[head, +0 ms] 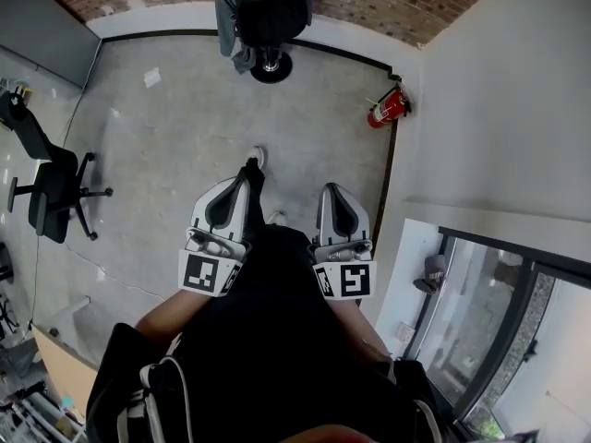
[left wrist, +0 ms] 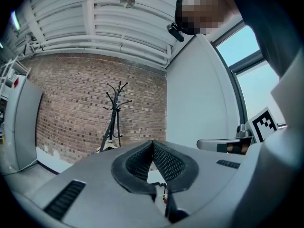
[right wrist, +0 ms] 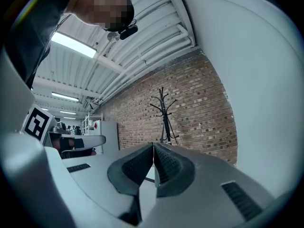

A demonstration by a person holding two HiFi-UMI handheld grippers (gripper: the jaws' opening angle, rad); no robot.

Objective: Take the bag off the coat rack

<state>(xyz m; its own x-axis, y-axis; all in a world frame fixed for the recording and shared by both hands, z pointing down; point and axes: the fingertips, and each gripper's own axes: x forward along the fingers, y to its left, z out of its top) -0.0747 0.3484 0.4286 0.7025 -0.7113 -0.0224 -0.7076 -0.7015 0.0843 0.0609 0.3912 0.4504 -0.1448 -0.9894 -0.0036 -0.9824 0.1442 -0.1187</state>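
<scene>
The black coat rack [head: 268, 21] stands far ahead by the brick wall, with dark and grey things hanging on it that hide its pole. From the left gripper view the coat rack [left wrist: 114, 110] shows bare top hooks, and a pale thing [left wrist: 108, 147] hangs low on dark straps, partly hidden behind the jaws. In the right gripper view the coat rack [right wrist: 164, 115] is also small and distant. My left gripper [head: 231, 187] and right gripper [head: 333, 192] are held side by side at waist height, pointing level at the rack. Both are shut and hold nothing.
A red fire extinguisher [head: 388, 109] leans at the right wall. A black office chair [head: 55, 192] stands at the left. A window [head: 499, 312] and a white wall run along the right. Concrete floor [head: 185, 127] lies between me and the rack.
</scene>
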